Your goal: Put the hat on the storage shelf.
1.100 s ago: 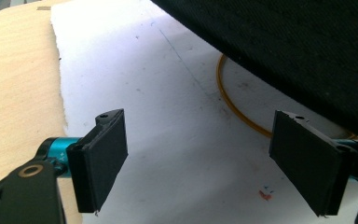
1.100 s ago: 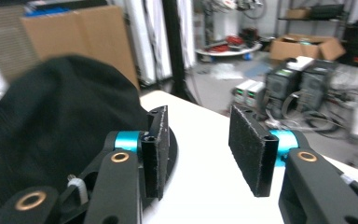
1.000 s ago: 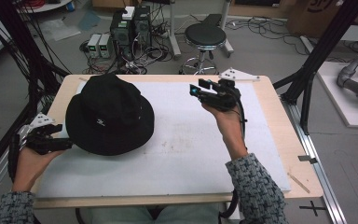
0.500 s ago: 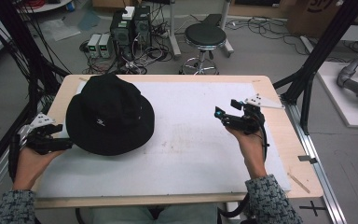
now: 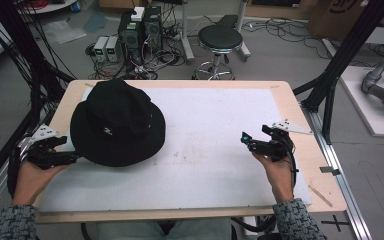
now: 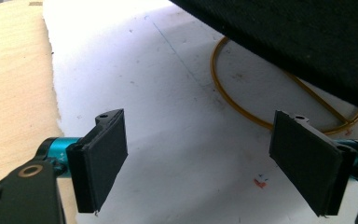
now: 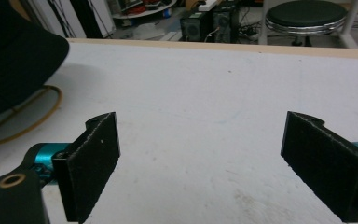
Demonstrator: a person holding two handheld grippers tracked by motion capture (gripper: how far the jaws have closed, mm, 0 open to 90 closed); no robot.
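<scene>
A black bucket hat (image 5: 117, 122) rests on the white mat (image 5: 215, 110) at the table's left. In the left gripper view its brim (image 6: 307, 42) hangs above a thin gold wire ring (image 6: 242, 100) lying on the mat. My left gripper (image 5: 64, 152) is at the hat's front left edge, and its open jaws (image 6: 200, 154) hold nothing. Well apart from the hat, my right gripper (image 5: 255, 141) hovers low over the mat's right side. Its jaws (image 7: 207, 154) are also open and empty. The right gripper view shows the hat (image 7: 14, 60) and ring (image 7: 32, 121) far off at the left.
The wooden table (image 5: 300, 115) has bare edges around the mat. Behind it stand a round stool (image 5: 220, 37) and computer boxes (image 5: 140, 25) with cables. A black frame post (image 5: 340, 65) rises at the right and several black cables (image 5: 25, 75) hang at the left.
My right gripper has moved from the far middle of the mat, near the hat, back and to the right. The left gripper and the hat have stayed put.
</scene>
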